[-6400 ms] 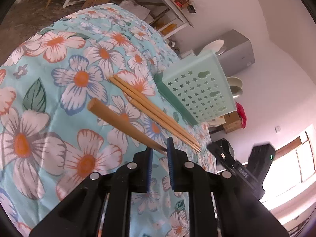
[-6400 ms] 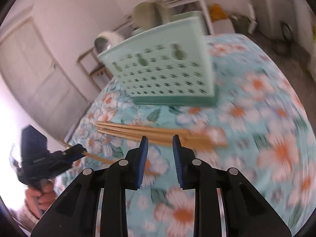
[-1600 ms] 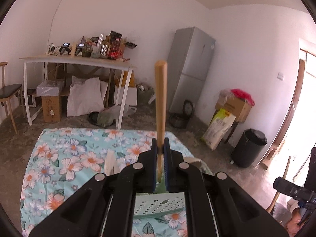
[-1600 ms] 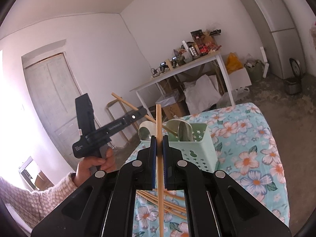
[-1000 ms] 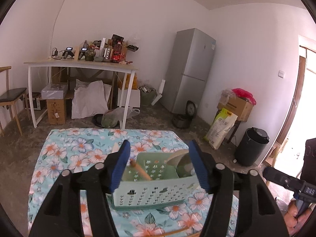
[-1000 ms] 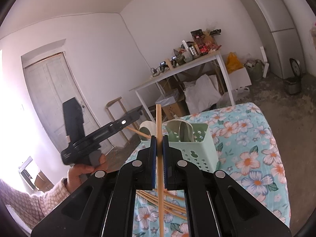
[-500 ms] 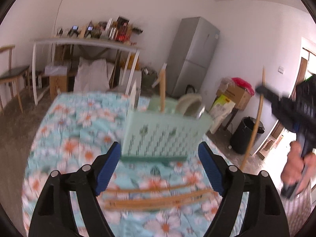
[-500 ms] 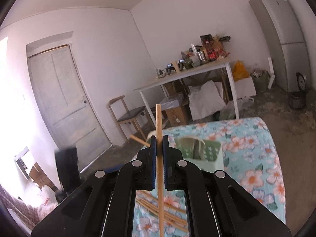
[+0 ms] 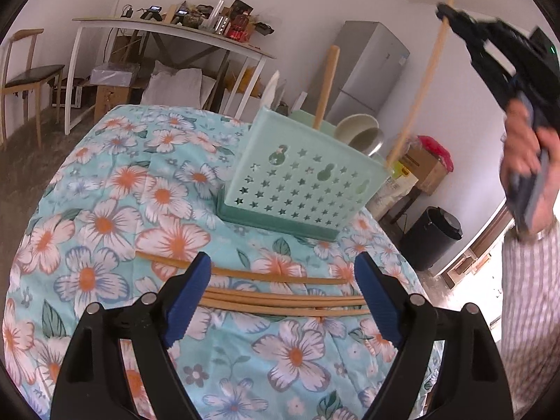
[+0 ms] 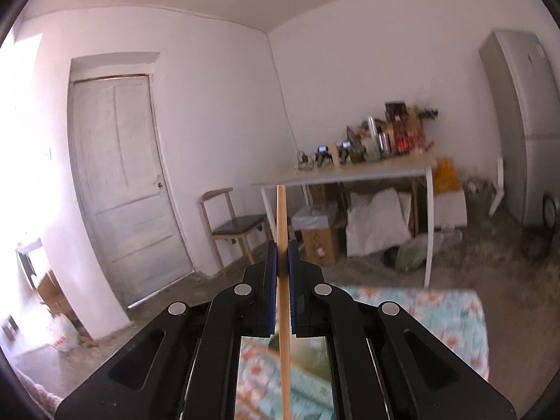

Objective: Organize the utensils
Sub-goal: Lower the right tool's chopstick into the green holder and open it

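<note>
My left gripper is open and empty, low over several wooden chopsticks lying side by side on the floral tablecloth. Behind them stands a mint green utensil holder with star holes. A wooden stick and a ladle stand in it. My right gripper is shut on a single chopstick held upright. In the left wrist view that chopstick hangs above the holder's right end, with the right gripper at its top.
The table is covered in a light blue flowered cloth. Beyond it are a white work table with clutter, a chair, a grey fridge, a black bin and cardboard boxes. A white door is at the left.
My left gripper let go of the stick into the holder, opened wide and dropped down toward the chopsticks on the cloth. My right gripper rose, carrying its chopstick over the holder.
</note>
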A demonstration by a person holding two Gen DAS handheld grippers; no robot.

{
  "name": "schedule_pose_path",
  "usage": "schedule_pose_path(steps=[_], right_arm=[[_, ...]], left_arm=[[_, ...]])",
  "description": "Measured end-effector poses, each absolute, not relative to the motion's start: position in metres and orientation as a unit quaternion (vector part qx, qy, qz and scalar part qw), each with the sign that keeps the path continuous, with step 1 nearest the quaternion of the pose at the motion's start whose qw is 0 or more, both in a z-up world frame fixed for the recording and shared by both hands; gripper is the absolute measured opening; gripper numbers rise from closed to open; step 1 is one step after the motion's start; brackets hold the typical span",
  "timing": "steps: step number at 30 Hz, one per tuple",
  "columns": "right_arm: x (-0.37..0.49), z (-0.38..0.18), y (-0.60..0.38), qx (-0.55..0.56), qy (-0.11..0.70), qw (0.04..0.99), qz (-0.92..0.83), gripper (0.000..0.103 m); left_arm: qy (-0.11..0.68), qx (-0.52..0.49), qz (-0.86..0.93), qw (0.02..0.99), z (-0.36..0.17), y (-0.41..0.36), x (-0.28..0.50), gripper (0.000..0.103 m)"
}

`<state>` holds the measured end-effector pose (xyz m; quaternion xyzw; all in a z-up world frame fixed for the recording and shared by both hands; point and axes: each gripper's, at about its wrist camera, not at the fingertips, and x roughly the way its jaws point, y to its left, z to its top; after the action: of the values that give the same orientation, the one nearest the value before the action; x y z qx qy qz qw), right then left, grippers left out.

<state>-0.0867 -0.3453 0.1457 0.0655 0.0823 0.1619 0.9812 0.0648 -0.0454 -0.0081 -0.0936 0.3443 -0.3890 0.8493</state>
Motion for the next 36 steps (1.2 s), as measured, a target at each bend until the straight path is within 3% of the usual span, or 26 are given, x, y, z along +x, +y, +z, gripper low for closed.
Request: schedule_pose_path(steps=[9, 18, 20, 22, 24, 27, 36], right_arm=[[-0.05, 0.151, -0.326, 0.002, 0.056, 0.99, 0.133, 0.004], [-0.01, 0.092, -0.316, -0.062, 0.14, 0.984, 0.095, 0.005], [-0.011, 0.088, -0.321, -0.062, 0.151, 0.983, 0.088, 0.009], [-0.017, 0.092, -0.326, -0.053, 0.145, 0.985, 0.084, 0.028], [-0.026, 0.098, -0.329, -0.043, 0.134, 0.987, 0.083, 0.035], [-0.046, 0.109, -0.338, -0.026, 0.117, 0.99, 0.079, 0.04], [-0.107, 0.113, -0.362, 0.026, 0.101, 0.991, 0.08, 0.041]], left_arm=[[0.334, -0.106, -0.381, 0.856, -0.008, -0.029, 0.072, 0.083], [0.335, -0.114, -0.378, 0.855, -0.012, -0.023, 0.075, 0.083], [0.335, -0.114, -0.378, 0.855, -0.012, -0.023, 0.075, 0.083], [0.335, -0.114, -0.378, 0.855, -0.012, -0.023, 0.075, 0.083], [0.336, -0.114, -0.378, 0.855, -0.012, -0.023, 0.076, 0.083], [0.337, -0.114, -0.378, 0.855, -0.012, -0.023, 0.075, 0.083], [0.335, -0.103, -0.374, 0.859, -0.007, -0.029, 0.069, 0.083]])
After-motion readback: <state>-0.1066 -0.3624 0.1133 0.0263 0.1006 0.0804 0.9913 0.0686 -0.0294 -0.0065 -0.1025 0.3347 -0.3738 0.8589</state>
